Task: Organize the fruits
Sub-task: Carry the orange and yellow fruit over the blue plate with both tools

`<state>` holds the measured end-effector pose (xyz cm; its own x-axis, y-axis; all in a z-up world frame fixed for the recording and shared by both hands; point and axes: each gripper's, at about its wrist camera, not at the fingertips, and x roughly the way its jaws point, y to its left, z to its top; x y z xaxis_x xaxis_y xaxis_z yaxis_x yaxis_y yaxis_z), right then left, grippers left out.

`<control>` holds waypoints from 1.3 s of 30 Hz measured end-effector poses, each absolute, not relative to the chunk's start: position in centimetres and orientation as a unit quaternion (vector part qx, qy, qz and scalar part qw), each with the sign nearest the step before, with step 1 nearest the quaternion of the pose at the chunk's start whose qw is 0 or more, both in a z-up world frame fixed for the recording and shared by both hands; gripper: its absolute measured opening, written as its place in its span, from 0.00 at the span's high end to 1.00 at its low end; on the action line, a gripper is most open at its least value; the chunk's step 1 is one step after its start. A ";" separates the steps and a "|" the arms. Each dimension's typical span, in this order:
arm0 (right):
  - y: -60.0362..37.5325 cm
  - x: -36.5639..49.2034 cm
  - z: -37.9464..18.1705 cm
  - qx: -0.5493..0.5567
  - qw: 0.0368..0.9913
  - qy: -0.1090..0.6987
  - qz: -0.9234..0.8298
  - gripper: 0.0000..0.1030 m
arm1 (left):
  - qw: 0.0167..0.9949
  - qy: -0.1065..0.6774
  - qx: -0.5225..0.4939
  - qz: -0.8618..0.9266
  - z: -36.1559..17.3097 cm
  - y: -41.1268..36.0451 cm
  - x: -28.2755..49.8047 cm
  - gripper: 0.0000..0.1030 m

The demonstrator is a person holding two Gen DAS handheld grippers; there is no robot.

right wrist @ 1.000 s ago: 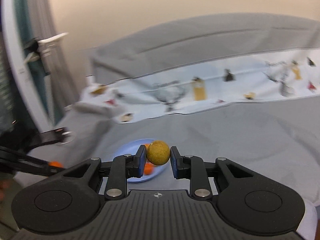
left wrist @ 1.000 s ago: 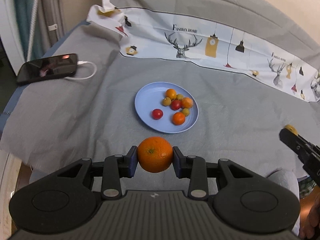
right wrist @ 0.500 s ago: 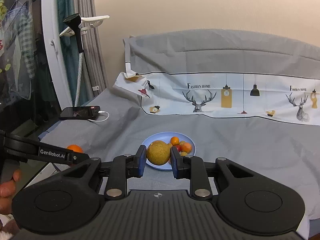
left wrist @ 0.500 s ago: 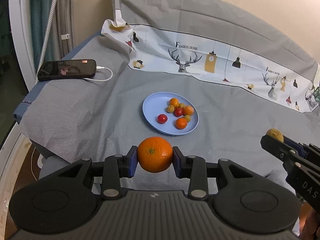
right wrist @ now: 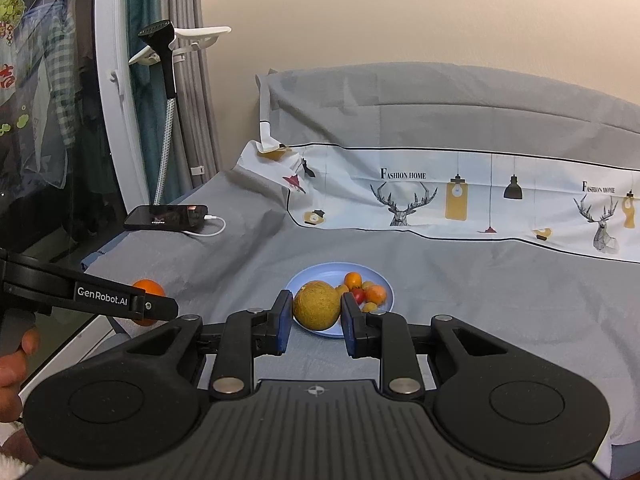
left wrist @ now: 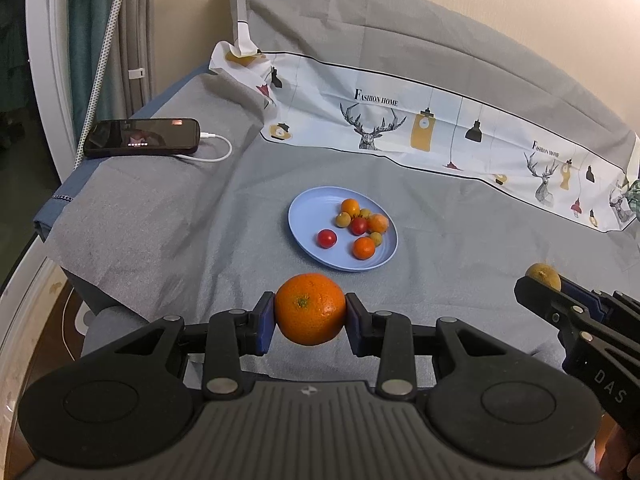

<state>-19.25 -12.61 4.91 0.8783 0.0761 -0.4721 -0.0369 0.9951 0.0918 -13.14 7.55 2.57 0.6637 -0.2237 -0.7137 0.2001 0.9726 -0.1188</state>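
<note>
Both-handed, the person held fruit clear of the grey cover (left wrist: 160,240). Seen from the left wrist, the left gripper (left wrist: 310,314) was clenched on an orange (left wrist: 310,309), its two blue pads pressing the fruit's sides at three and nine o'clock. Beyond it, toward twelve o'clock, a blue plate (left wrist: 312,212) lay on the cover. On the plate, toward its three o'clock half, sat small fruits: a red cherry tomato (left wrist: 327,238), a second red one (left wrist: 359,225), small orange ones (left wrist: 363,248) and a few yellowish ones (left wrist: 343,220). At ten o'clock from the plate, well apart, a dark phone (left wrist: 141,137) lay on the cover with a white cable (left wrist: 218,152) plugged in. A printed cloth (left wrist: 420,128) with deer and lamps ran across the back.

At four o'clock from the plate the right gripper (left wrist: 538,280) reached in, grasping a dull yellow-brown fruit (left wrist: 543,274). From the right wrist, that fruit (right wrist: 317,305) sat clamped between the pads, in front of the plate (right wrist: 308,276). At nine o'clock there, a hand (right wrist: 14,356) gripped the left tool's handle.
</note>
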 end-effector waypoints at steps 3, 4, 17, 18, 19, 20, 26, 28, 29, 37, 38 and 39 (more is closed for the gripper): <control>-12.6 -19.2 4.8 0.039 0.968 0.247 0.029 0.74 | 0.912 0.393 -0.015 -0.116 2.5 7.5 -13.1 0.61; -12.6 -19.1 4.8 0.039 0.968 0.247 0.029 0.74 | 0.912 0.393 -0.015 -0.116 2.6 7.6 -13.1 0.61; -12.5 -18.3 4.1 0.036 0.963 0.263 0.034 0.74 | 0.905 0.410 -0.019 -0.115 1.5 7.8 -12.0 0.61; -12.5 -18.2 4.0 0.036 0.963 0.265 0.034 0.74 | 0.903 0.413 -0.019 -0.115 1.4 7.8 -11.8 0.61; -12.6 -18.0 3.9 0.036 0.962 0.268 0.034 0.74 | 0.902 0.415 -0.019 -0.115 1.3 7.8 -11.7 0.61; -12.6 -17.9 3.8 0.036 0.962 0.270 0.034 0.74 | 0.901 0.418 -0.019 -0.115 1.1 7.8 -11.5 0.61; -12.5 -16.7 3.2 0.036 0.957 0.286 0.034 0.74 | 0.894 0.433 -0.018 -0.114 0.2 7.7 -10.1 0.61; -12.5 -16.2 2.9 0.036 0.955 0.292 0.034 0.74 | 0.891 0.439 -0.019 -0.114 -0.1 7.6 -9.6 0.61; -12.5 -16.0 2.8 0.035 0.954 0.295 0.034 0.74 | 0.889 0.443 -0.019 -0.114 -0.3 7.6 -9.3 0.61; -13.3 -12.4 1.2 0.040 0.947 0.317 0.021 0.74 | 0.874 0.470 -0.021 -0.120 -1.6 6.9 -4.7 0.61; -13.5 -11.6 0.9 0.042 0.947 0.319 0.017 0.74 | 0.873 0.473 -0.019 -0.121 -1.7 6.6 -3.8 0.61; -13.7 -11.0 0.5 0.043 0.946 0.322 0.014 0.74 | 0.872 0.474 -0.018 -0.122 -1.8 6.3 -2.9 0.61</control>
